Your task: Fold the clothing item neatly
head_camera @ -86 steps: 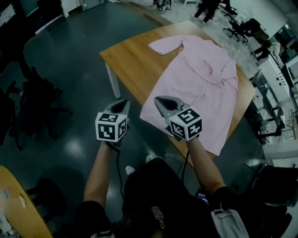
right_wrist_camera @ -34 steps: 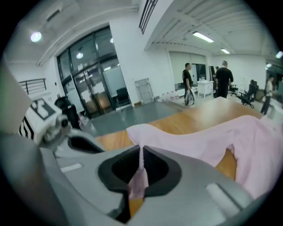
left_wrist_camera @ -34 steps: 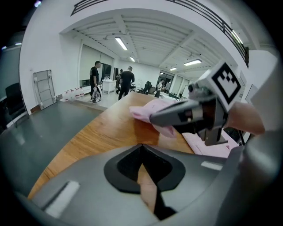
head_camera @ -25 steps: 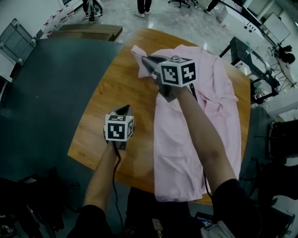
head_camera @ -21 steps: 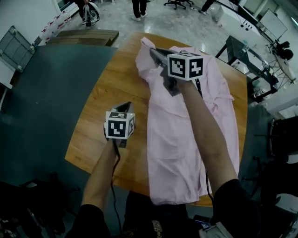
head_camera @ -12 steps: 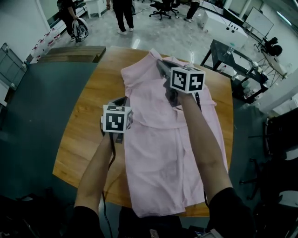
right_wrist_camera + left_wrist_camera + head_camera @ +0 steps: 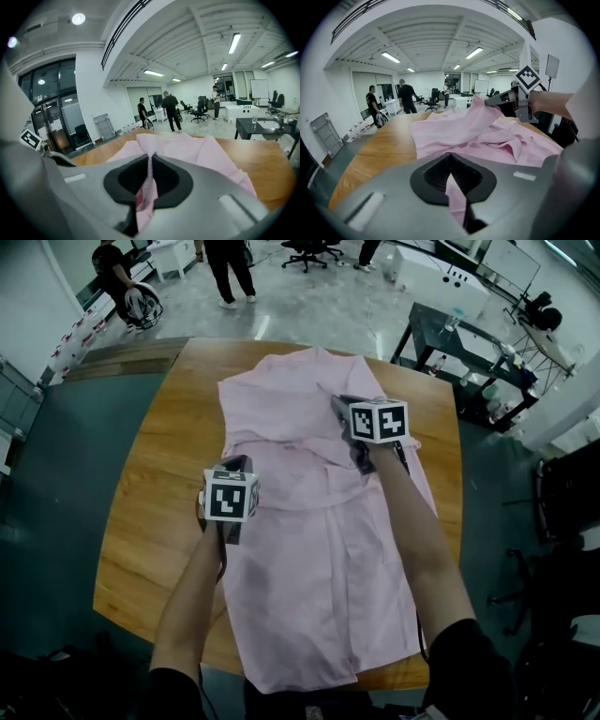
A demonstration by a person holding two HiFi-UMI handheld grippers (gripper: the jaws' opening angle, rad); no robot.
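Open-plan office. Swivel chairs (image 7: pixel 305 251) stand at the top of the head view, white desks (image 7: pixel 441 279) at upper right. Ceiling strip lights (image 7: pixel 235 42), a whiteboard (image 7: pixel 259 88) and standing people (image 7: pixel 225 268) confirm it.

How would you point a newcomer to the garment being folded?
Find the wooden table in the office. A pale pink shirt lies spread along it. It is the only pink cloth there, pinched by the left gripper and the right gripper.

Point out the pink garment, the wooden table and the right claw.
pink garment (image 7: pixel 314 559): head view, flat lower front panel.
wooden table (image 7: pixel 155 493): head view, bare top left of the garment.
right claw (image 7: pixel 150 158): right gripper view, between its tips, shut on garment fabric.
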